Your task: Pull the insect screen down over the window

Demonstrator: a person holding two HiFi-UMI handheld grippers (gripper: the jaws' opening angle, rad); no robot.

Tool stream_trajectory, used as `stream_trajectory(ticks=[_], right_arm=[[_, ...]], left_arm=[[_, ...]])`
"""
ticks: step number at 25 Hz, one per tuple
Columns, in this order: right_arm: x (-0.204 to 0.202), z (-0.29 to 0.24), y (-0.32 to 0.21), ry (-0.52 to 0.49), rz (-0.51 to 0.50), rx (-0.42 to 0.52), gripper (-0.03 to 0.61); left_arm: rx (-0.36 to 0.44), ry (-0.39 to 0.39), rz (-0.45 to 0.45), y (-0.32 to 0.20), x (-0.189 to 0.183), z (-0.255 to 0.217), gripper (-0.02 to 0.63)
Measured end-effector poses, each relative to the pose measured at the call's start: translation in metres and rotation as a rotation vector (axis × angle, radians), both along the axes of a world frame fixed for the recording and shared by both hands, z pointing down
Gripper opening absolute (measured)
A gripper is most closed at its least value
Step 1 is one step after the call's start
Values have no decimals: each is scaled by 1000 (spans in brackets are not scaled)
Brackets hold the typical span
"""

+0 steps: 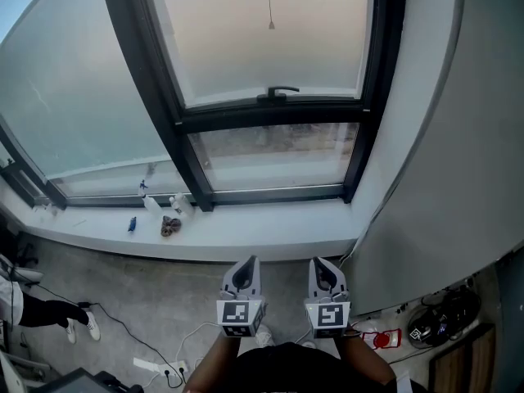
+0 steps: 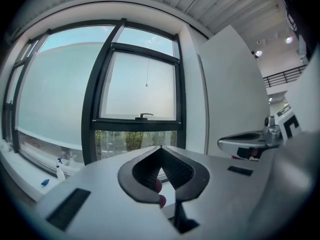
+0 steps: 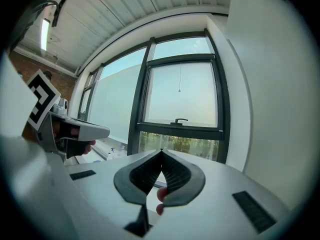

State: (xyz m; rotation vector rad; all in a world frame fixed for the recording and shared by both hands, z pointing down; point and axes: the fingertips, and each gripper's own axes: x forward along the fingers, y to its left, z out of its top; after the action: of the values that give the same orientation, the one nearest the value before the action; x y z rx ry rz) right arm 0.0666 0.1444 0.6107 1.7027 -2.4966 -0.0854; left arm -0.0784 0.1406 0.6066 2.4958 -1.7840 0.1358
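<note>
- While they hung side by side above the floor, the left gripper (image 1: 246, 270) and right gripper (image 1: 324, 270) had their ribbed black pads (image 2: 147, 169) shut tip to tip on nothing.
- Only the head view showed the speckled grey floor (image 1: 147, 293).
- Farther off, a thin pull cord (image 1: 269, 2) hung before the frosted upper pane of the black-framed window (image 1: 274, 115); the insect screen itself could not be made out.

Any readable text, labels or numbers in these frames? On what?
No readable text.
The cube on the left gripper and the cube on the right gripper: square code patterns, no letters.
Black round thing, lower right: white mark, too small to read.
Red-and-white item near it: blurred.
</note>
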Motion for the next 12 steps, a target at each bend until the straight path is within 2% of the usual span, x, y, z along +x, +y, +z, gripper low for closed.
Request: stream_trajectory(ticks=[6, 12], right_arm=[[0, -1, -7, 5, 13, 2, 2], [-8, -4, -11, 6, 14, 16, 2]], left_arm=[[12, -21, -8, -6, -6, 0, 2], [-2, 10, -3, -9, -11, -2, 2]])
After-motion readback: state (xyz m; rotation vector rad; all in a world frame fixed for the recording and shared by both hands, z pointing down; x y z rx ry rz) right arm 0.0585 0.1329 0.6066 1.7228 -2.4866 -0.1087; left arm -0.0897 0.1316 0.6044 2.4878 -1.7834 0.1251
